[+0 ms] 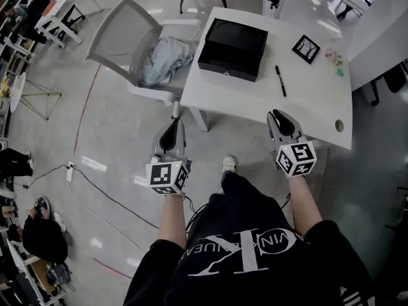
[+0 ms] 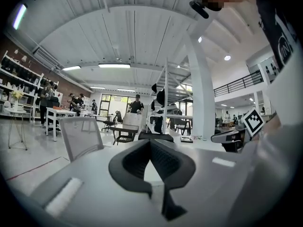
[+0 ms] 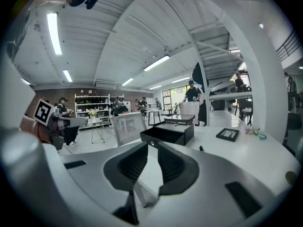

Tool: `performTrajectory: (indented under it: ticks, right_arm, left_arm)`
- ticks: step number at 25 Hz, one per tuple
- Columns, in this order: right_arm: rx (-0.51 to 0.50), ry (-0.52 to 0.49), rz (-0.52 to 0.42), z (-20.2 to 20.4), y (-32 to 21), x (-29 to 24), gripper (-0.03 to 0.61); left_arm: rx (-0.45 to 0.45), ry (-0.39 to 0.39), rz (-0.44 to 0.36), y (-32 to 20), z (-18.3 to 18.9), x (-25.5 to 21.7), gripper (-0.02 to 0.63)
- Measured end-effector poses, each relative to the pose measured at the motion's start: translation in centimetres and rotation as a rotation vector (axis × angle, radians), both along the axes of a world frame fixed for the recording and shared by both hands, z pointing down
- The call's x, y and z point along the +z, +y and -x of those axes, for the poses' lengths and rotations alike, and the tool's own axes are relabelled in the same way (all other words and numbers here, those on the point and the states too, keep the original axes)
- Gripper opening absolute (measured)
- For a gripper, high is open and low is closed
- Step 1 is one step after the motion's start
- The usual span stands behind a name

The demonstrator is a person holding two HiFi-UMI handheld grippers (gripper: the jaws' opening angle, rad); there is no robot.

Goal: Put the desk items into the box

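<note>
Nothing is grabbed yet. The person stands at the near edge of the white bench point(image 1: 255, 101) with a gripper in each hand. The left gripper point(image 1: 173, 120) hangs over the floor just off the bench's near left corner. Its own view shows the two dark pads meeting at the tips with nothing caught between them. The right gripper point(image 1: 276, 114) sits over the near edge of the bench. Its jaws are a narrow slot apart and you can see straight through the gap, so it isn't pinching anything either.

The black box point(image 1: 226, 65) is at the far left of the bench with its top open and its dark inside showing. A black pen point(image 1: 280, 80) lies just to the right of it, roughly pointing away from the person. Further right, a small black square frame point(image 1: 306, 48) lies flat and turned at an angle. A couple of tiny coloured bits point(image 1: 334, 55) are near the right edge, too small to identify. All of these are on the bench outside the box, well apart from both grippers.

Left of the bench is a grey mesh chair point(image 1: 118, 30) with a pale bluish cloth point(image 1: 162, 59) bundled on the seat.
</note>
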State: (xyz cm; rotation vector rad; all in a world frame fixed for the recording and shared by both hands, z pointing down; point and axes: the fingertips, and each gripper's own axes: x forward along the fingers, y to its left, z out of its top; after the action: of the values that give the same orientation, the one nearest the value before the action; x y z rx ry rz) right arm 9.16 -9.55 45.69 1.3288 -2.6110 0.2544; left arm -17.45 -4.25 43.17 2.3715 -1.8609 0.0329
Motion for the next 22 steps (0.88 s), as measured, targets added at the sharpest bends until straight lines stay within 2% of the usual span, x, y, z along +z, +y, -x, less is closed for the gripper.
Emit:
performTrajectory:
  ticks: [22]
  right_arm:
    - [0.048,0.051,0.094,-1.7,-12.1,3.4,0.026]
  left_arm:
    - [0.084,0.013,0.058,-13.0,-2.8,2.3,0.01]
